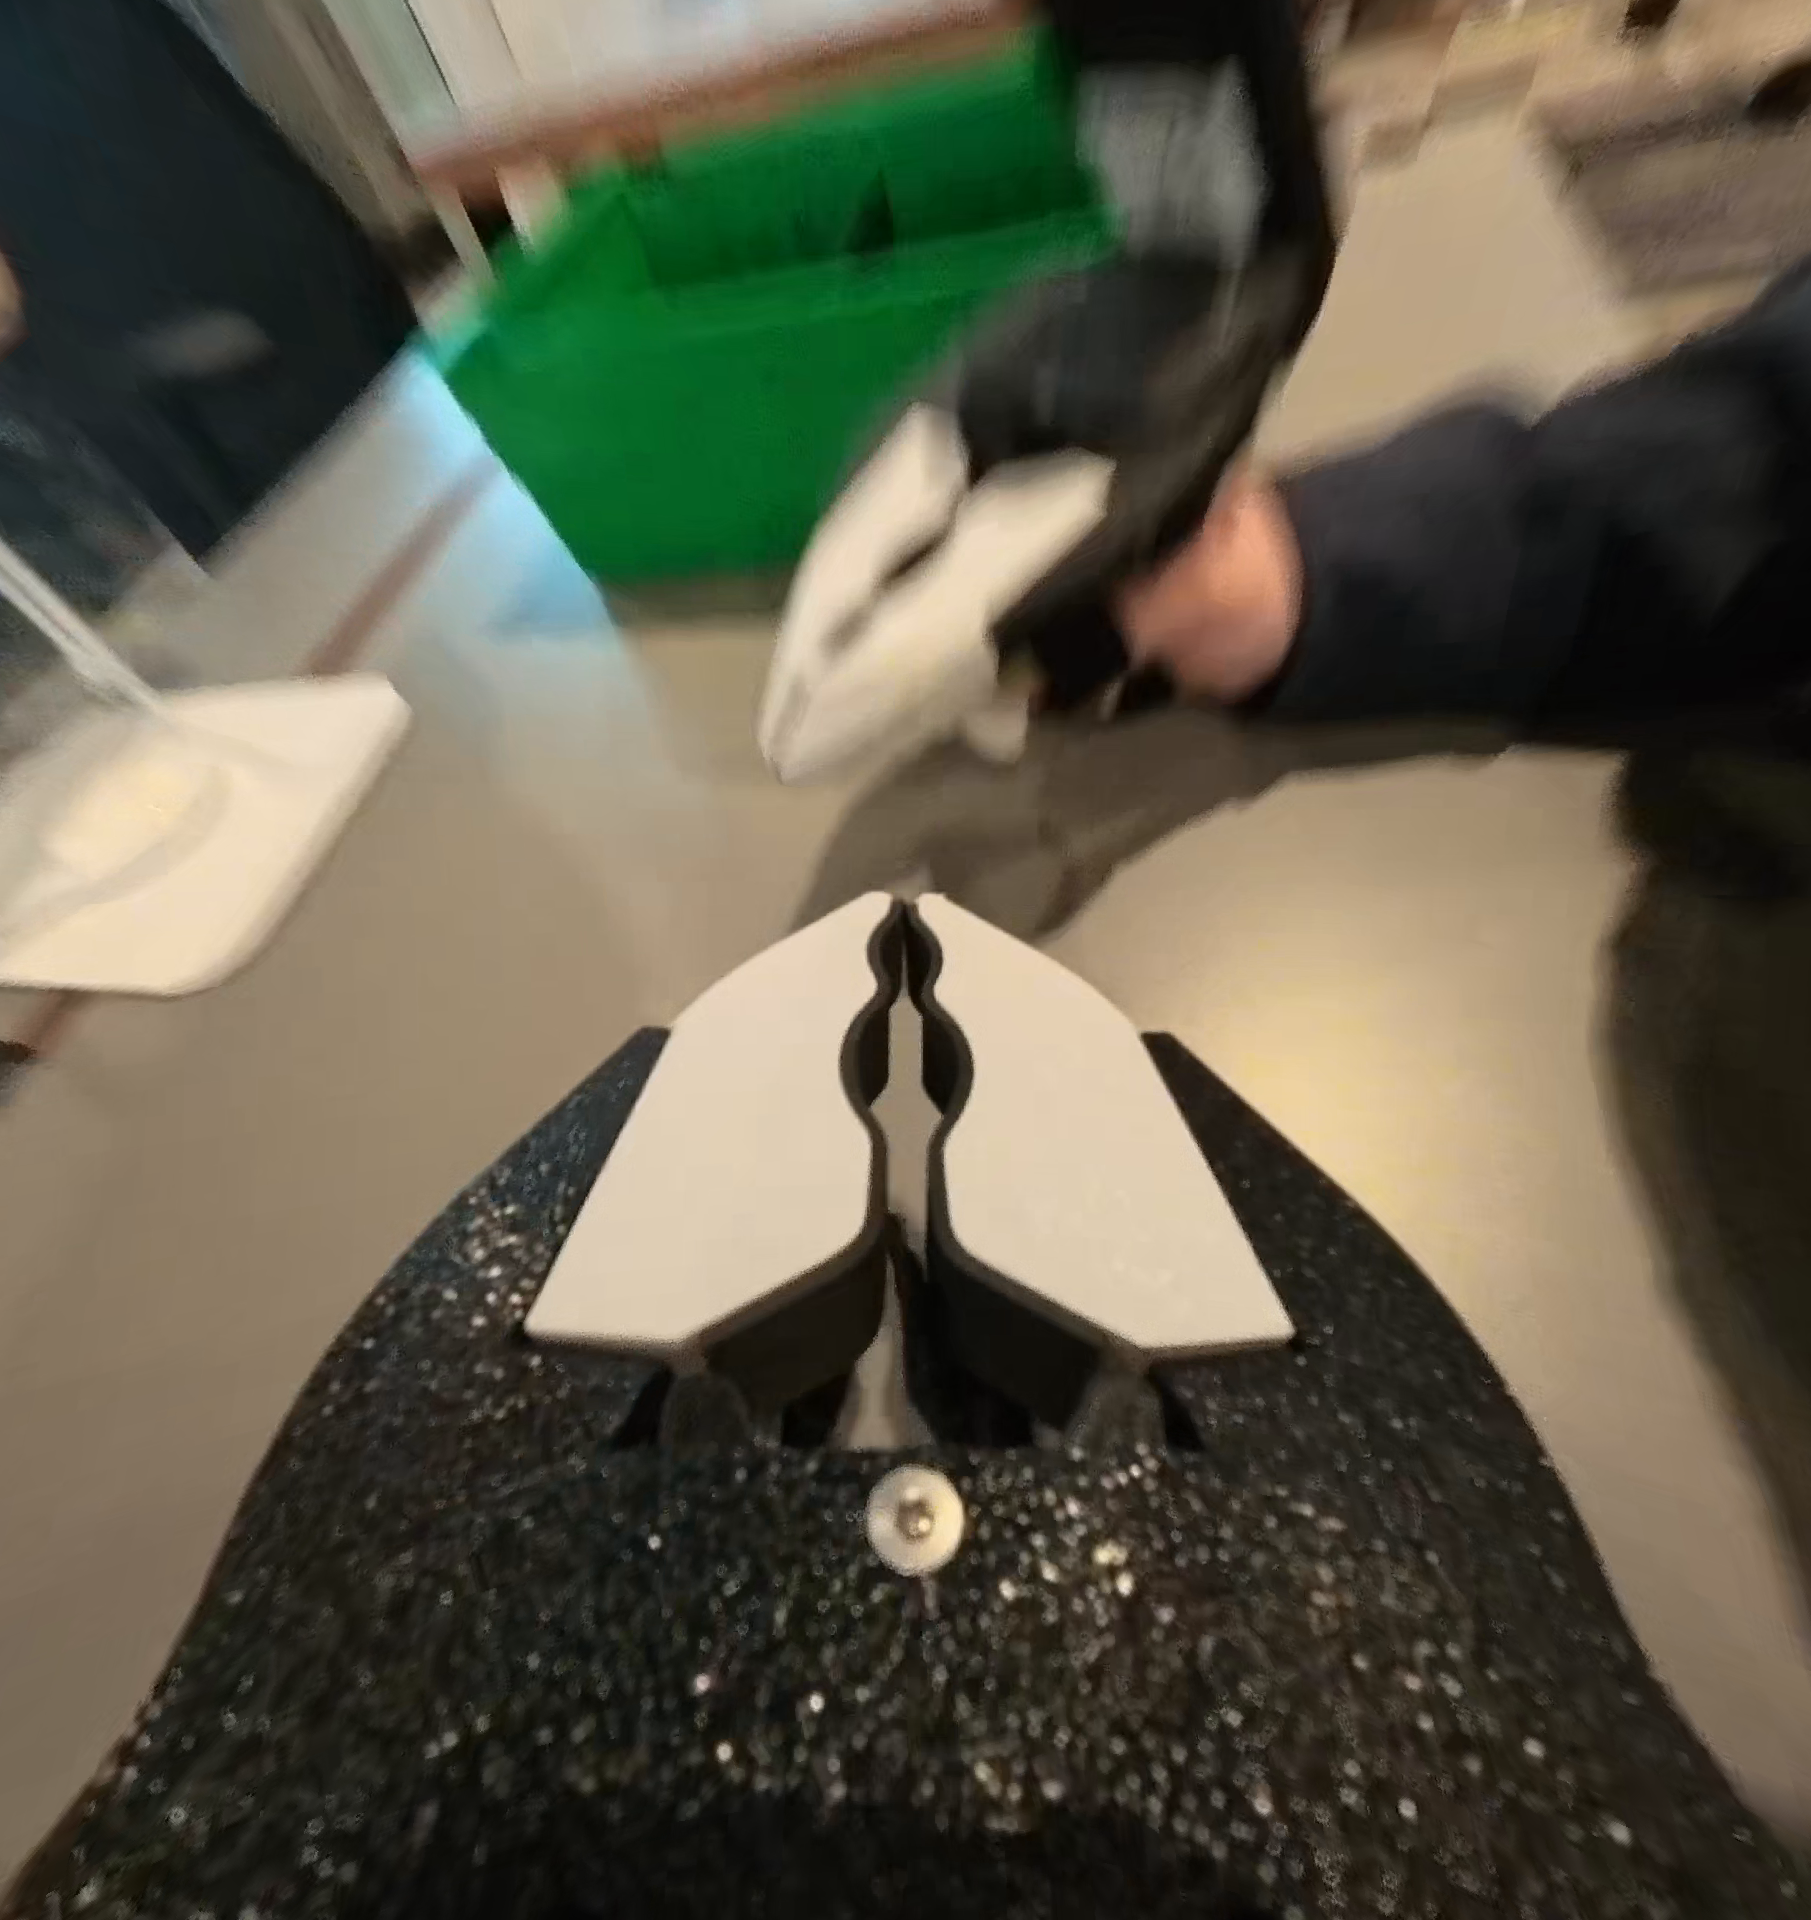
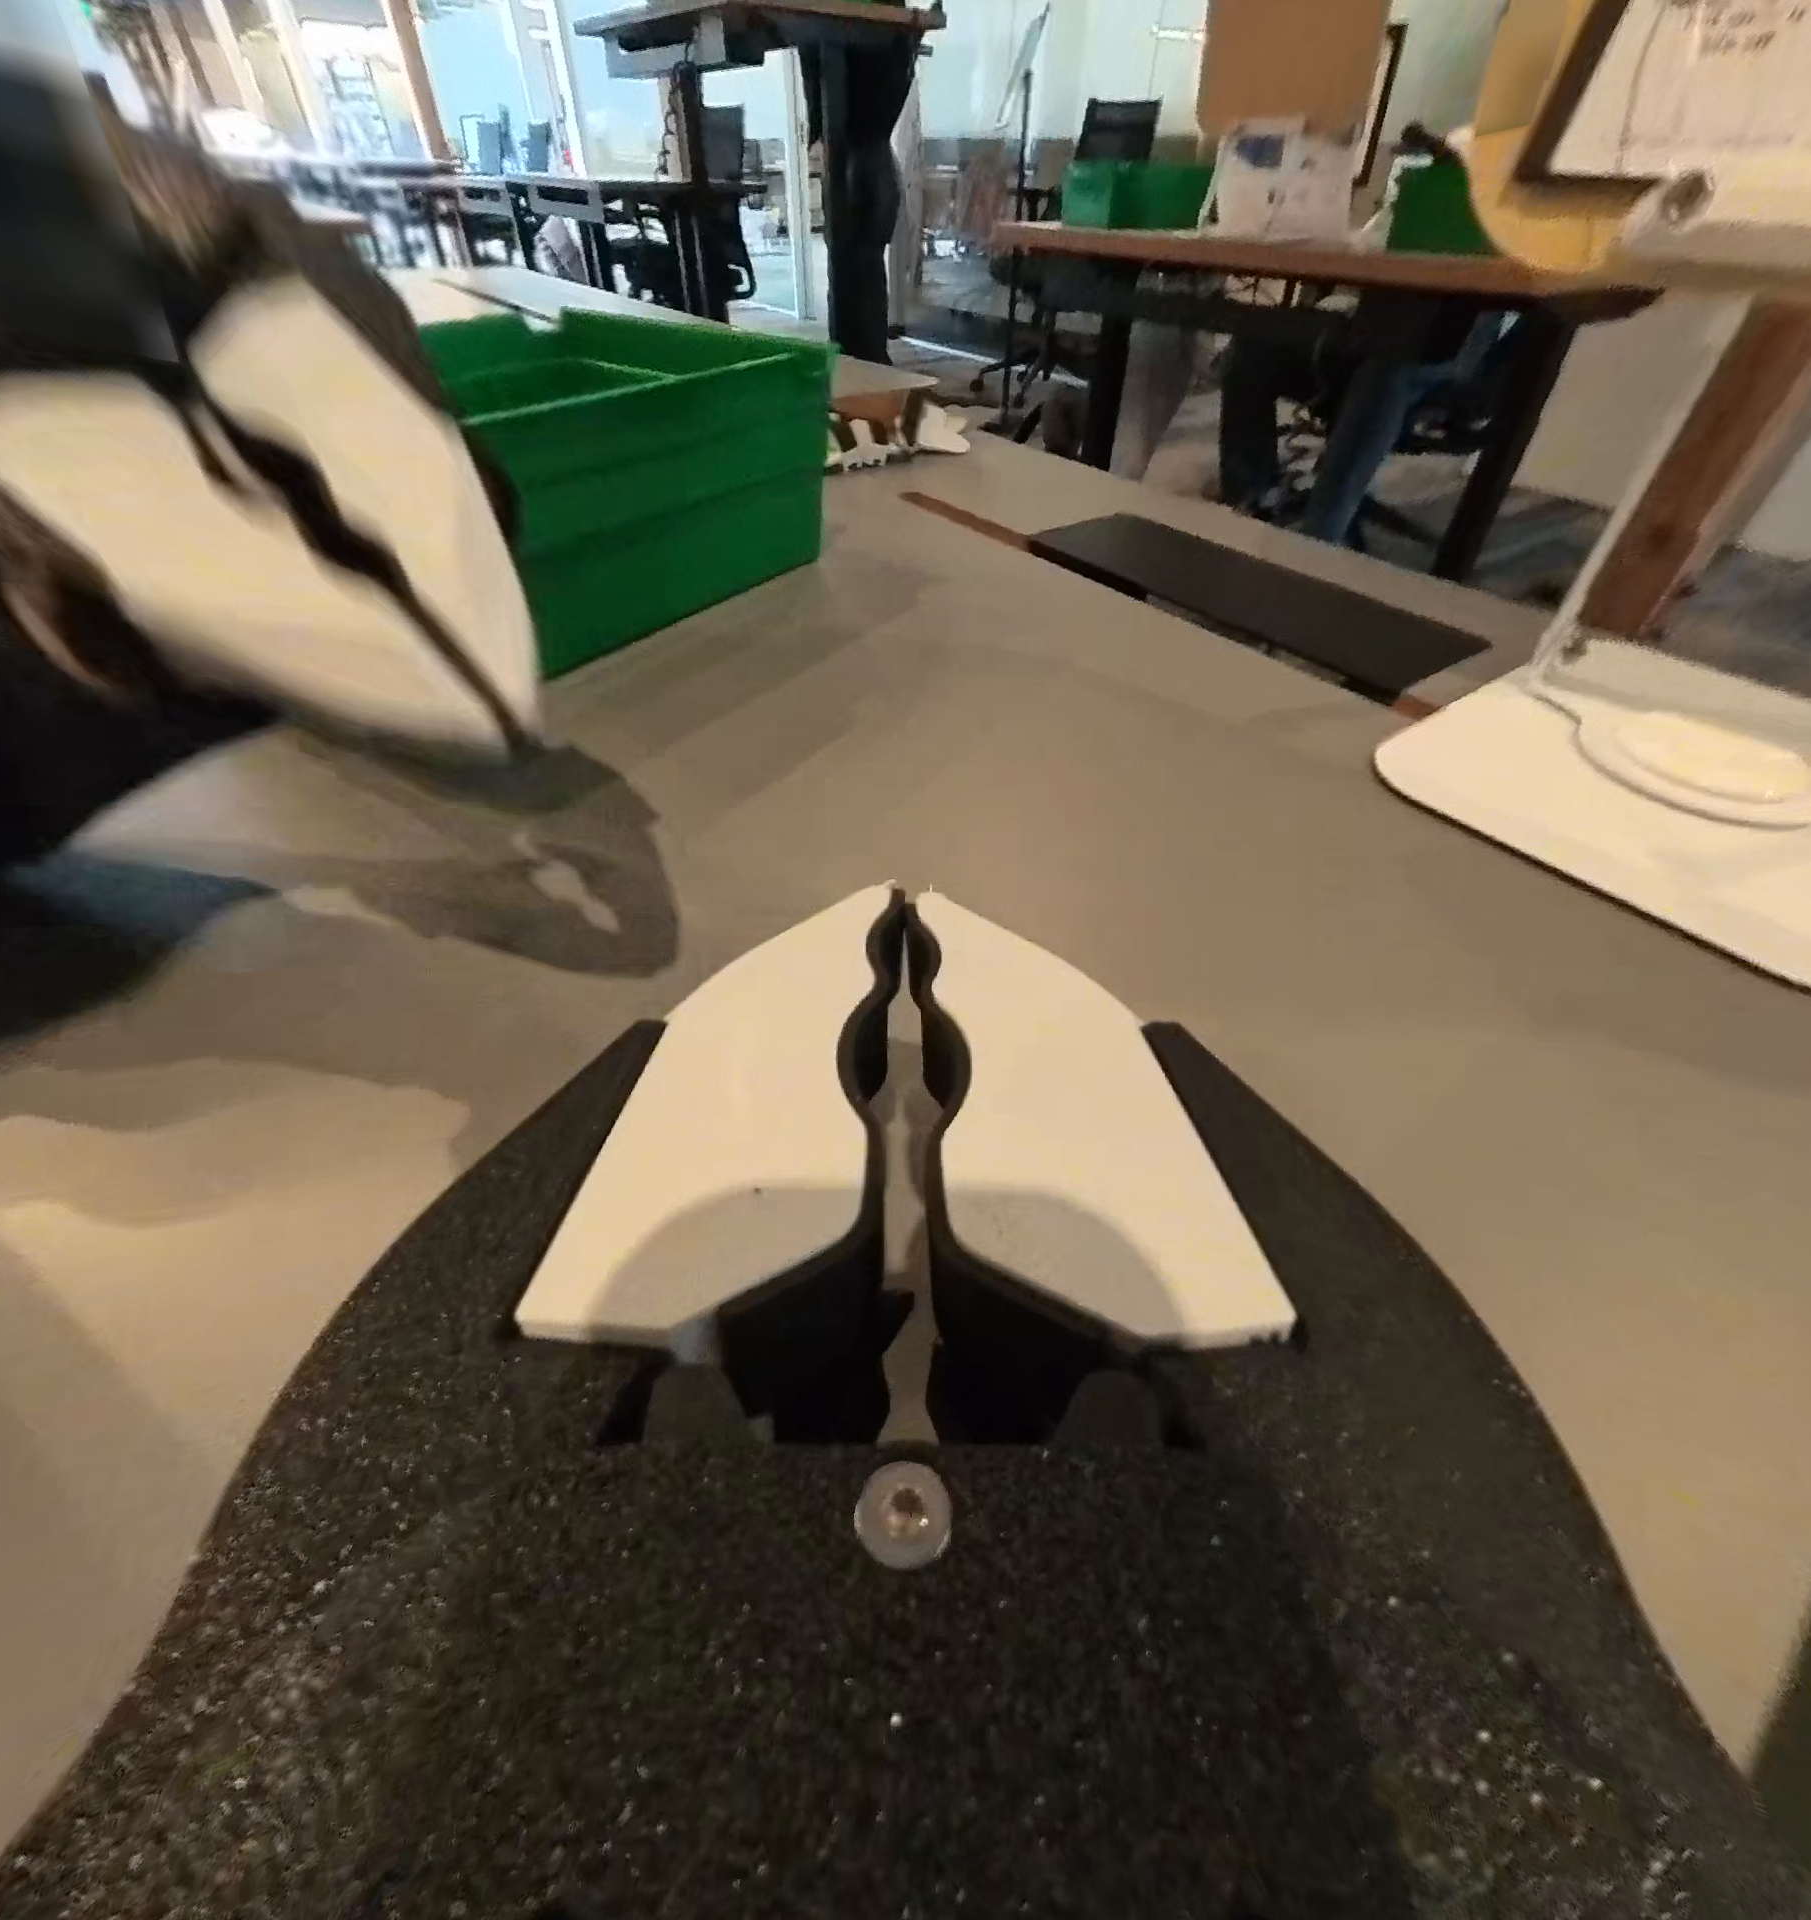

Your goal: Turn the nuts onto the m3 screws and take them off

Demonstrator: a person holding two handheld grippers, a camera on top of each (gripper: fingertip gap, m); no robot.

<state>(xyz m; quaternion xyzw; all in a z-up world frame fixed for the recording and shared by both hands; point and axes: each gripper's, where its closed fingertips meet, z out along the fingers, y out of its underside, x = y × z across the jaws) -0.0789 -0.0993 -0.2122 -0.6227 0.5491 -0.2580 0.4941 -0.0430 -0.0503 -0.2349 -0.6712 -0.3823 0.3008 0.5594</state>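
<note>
Grey tabletop (image 2: 1088,790) is where my 2 tools work, but I can't spot any nut or M3 screw on it in either view; too small or too blurred to tell where they are.

Left tool (image 1: 906,906): white fingers (image 1: 776,1091) w/ dark wavy inner edges, tips drawn together, just a thin slit between them. A tiny pale blur sits at the very tip; can't tell what it is. From the right wrist view that same tool shows at upper left, blurred, tips closed and pointing down at the tabletop, its shadow under it.

Right tool (image 2: 909,894): same build, 2 white fingers (image 2: 766,1091), tips nearly touching, nothing visible between them. From the left wrist view it hangs above the tabletop, smeared by motion, my hand (image 1: 1213,592) in a dark sleeve gripping its black body.

Outward: 1 green bin (image 2: 662,499) w/ dividers stands beyond the tools on the tabletop. 1 white flat base (image 2: 1607,831) w/ a clear upright post sits off to the side, seen in both views. 1 black slab (image 2: 1254,603) lies at the far edge. Farther back: another desk (image 2: 1296,260) carrying 2 more green bins, plus office chairs and desks.
</note>
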